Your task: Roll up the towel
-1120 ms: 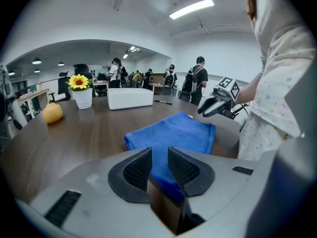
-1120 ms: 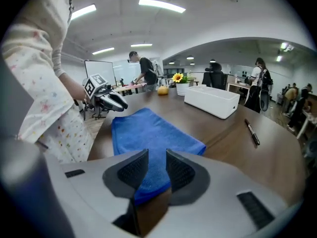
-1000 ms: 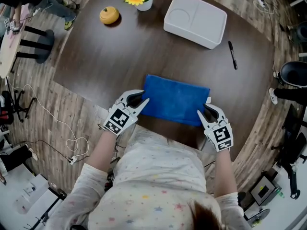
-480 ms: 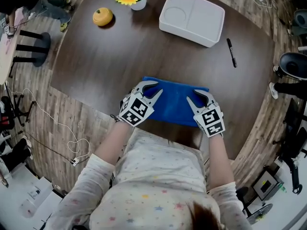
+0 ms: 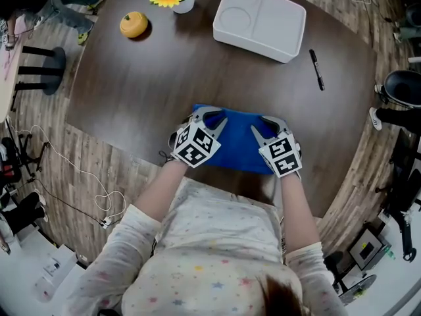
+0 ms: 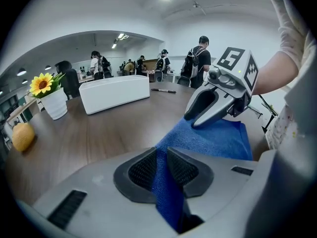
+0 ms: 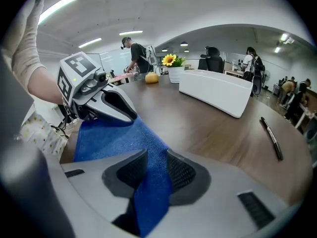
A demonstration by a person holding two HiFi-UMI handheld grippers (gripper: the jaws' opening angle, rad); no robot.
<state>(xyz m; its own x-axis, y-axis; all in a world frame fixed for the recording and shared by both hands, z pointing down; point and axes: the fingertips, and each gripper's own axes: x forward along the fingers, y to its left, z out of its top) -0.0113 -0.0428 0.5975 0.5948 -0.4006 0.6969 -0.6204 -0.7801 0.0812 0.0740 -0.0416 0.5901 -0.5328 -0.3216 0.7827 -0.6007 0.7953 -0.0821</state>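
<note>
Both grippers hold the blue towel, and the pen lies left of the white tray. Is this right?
No: the head view shows the pen right of the white tray. The left gripper and right gripper do hold the blue towel.

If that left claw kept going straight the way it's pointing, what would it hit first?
The left gripper has just been closing its fingers on the blue towel, so that comes first. Past it, probably the bare wooden table, well short of the white tray.
</note>
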